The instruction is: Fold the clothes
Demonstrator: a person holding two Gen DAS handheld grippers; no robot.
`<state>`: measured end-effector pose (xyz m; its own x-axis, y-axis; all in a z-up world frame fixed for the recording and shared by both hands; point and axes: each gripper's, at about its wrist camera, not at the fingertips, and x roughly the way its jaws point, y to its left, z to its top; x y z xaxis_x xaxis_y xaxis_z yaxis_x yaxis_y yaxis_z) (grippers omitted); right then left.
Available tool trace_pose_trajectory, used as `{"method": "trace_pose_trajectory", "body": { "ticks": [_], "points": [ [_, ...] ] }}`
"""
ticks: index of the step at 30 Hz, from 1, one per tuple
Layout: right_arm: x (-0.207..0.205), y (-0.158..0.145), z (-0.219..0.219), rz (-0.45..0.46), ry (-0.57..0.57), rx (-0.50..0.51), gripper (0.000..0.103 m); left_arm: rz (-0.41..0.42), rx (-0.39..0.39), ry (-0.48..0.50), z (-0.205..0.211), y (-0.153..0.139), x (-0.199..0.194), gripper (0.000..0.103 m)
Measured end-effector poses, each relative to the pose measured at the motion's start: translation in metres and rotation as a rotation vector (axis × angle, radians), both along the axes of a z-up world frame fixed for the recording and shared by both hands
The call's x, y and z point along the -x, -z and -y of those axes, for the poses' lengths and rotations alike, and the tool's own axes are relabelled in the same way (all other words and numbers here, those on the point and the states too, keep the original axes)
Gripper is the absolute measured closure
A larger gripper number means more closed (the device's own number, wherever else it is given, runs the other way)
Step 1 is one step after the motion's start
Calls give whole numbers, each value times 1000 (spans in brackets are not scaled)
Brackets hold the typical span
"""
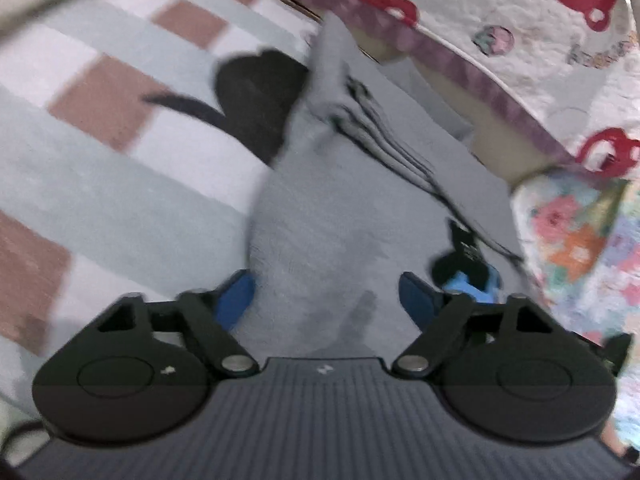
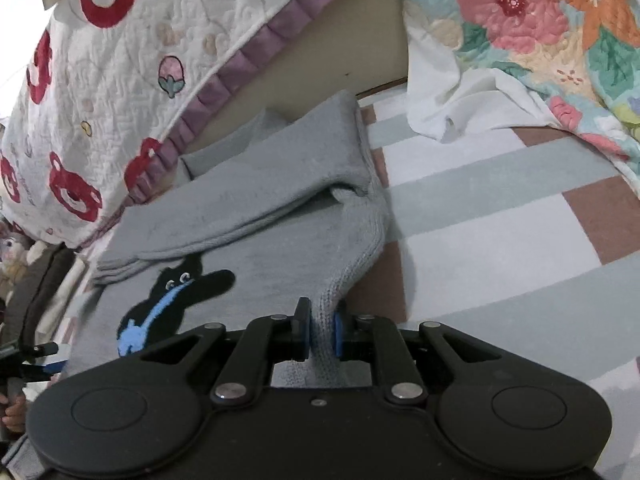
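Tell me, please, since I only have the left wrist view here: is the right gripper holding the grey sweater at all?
Observer: Yes, the right gripper is shut on the grey sweater's knitted edge.
Operator: Is a sleeve folded over yet?
Observer: One sleeve lies folded across the body, above the black cat patch.
Operator: Anything close by on that side?
Observer: A floral quilt lies on the checked rug, apart from the sweater.

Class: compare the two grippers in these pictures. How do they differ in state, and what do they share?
The left gripper is open, jaws wide apart above the grey sweater, holding nothing; the right gripper is shut on the sweater's knitted edge. Both have blue pads and black linkages.
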<state>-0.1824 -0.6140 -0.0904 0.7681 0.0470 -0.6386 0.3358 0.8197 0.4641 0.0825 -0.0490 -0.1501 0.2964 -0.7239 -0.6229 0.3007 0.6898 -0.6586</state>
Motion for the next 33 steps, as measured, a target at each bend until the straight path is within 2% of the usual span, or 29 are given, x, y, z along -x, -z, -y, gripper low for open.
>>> {"method": "trace_pose_trajectory", "body": {
  "ticks": [2,5,7,10,12,14,16,17,18,19,22,24,26,27,28,31,33],
  "points": [
    [0,1,2,-1,-3,-8,87,-31,62,53,7,3,1,82],
    [0,2,5,0,-3,-22,87,-55,145,55,11,2,-3,82],
    [0,1,6,-4,4,-17,87,-45,145,35,12,0,-6,81],
    [-1,-1,6,-14,-5,-1,87,-9,45,28,22,-1,-16,72],
    [-3,-4,6,-19,-17,10,87,9,-1,33,30,-1,-23,55],
    [-4,-6,6,-22,-26,18,86,11,-6,32,38,2,-28,48],
    [-6,-8,8,-24,-34,23,86,-4,24,40,46,5,-32,47],
    [-7,-8,8,-25,-39,24,86,-3,40,56,51,5,-33,55],
    [-8,-8,9,-27,-45,26,86,5,58,84,55,4,-31,78],
    [-10,-8,9,-29,-50,27,86,14,76,101,58,2,-29,86],
    [-12,-5,11,-32,-61,15,85,29,110,97,54,0,-28,87],
    [-15,-3,13,-37,-60,3,81,31,119,78,48,1,-30,87],
    [-17,0,16,-42,-50,-24,68,22,126,69,45,4,-32,87],
    [-18,2,16,-44,-41,-43,62,8,117,82,47,6,-30,86],
    [-19,4,16,-45,-31,-63,50,1,100,102,50,8,-29,85],
    [-22,9,17,-49,-2,-125,48,32,47,156,62,6,-24,75],
    [-24,12,17,-52,18,-167,47,37,55,167,67,7,-25,61]
  ]
}}
